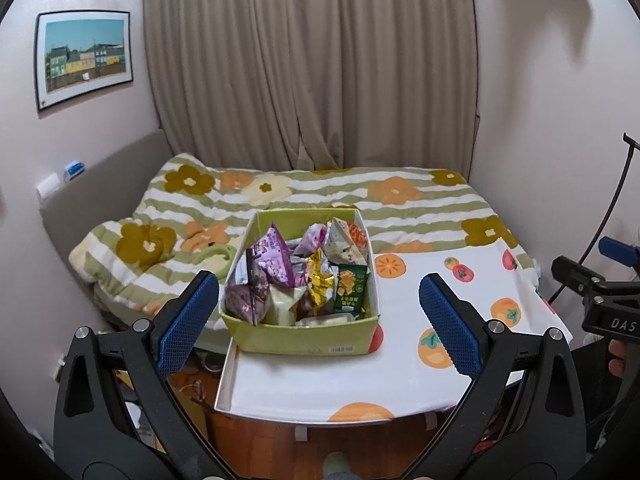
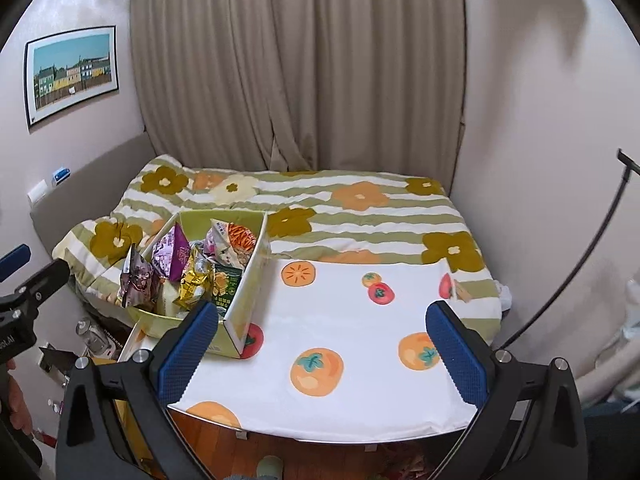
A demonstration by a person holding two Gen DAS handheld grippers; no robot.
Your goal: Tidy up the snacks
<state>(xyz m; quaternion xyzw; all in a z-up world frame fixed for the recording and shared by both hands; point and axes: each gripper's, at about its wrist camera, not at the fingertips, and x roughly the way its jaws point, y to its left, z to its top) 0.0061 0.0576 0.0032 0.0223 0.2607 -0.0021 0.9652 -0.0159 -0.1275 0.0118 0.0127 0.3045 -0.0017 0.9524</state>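
Only at left: barcode label (image 1: 341,348) on box (image 1: 304,336).

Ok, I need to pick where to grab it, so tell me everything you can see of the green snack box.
The green box is an open-topped, yellow-green cardboard carton with a white barcode label on its near wall. It sits upright at the left end of the fruit-print tablecloth, heaped with snack packets. Neither tool touches it.
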